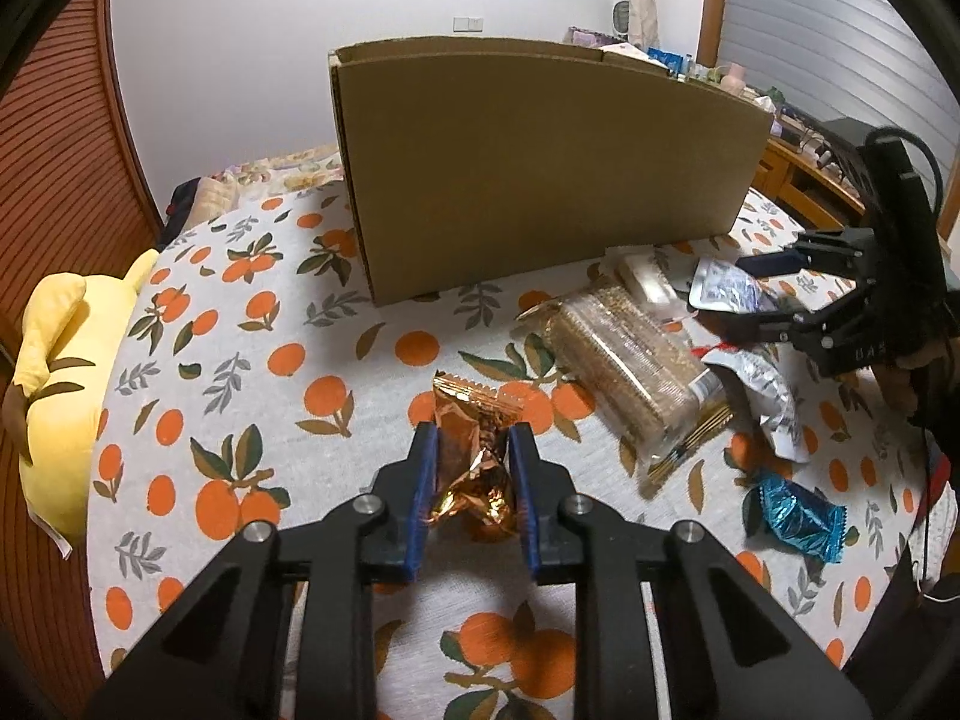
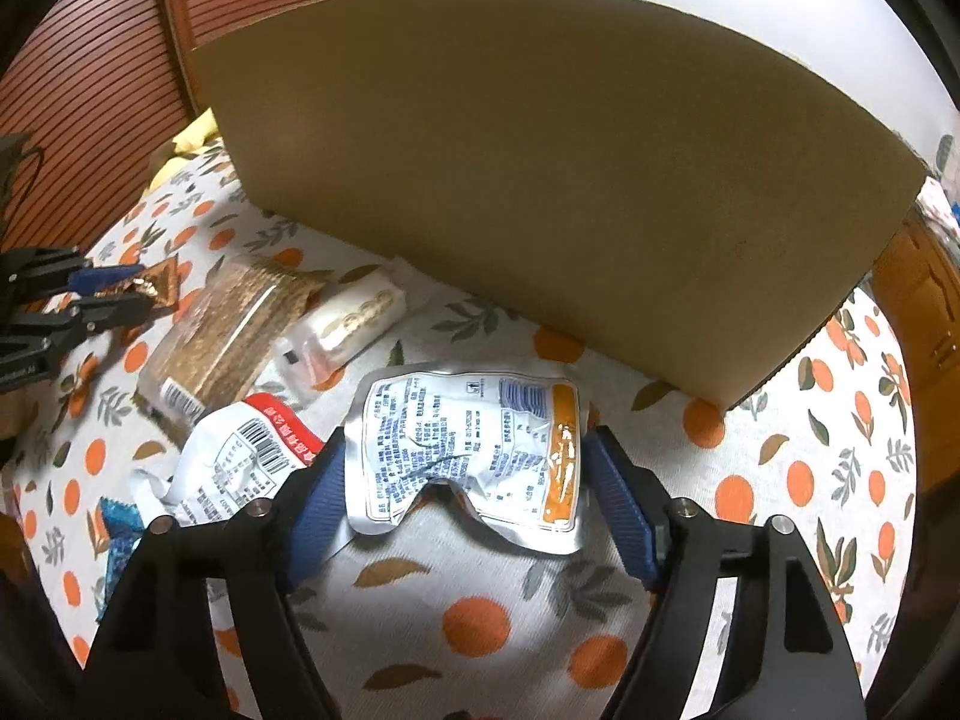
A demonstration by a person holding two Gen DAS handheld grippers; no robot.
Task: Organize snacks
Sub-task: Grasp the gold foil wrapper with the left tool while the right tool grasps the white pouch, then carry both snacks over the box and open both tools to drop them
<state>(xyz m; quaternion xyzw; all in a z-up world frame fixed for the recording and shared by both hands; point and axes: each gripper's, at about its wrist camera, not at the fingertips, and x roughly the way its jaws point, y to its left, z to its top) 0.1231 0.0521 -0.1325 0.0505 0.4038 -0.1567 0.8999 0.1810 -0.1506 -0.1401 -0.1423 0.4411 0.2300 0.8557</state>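
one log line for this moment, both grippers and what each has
left gripper: shut on orange foil snack | right gripper: open around silver pouch, grip unclear | cardboard box: behind snacks

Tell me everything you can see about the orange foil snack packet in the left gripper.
The orange foil packet is small, shiny copper-orange and crinkled, with a serrated sealed edge at its far end. It lies lengthwise between the blue pads of the left gripper, which press both sides, above the orange-print cloth.
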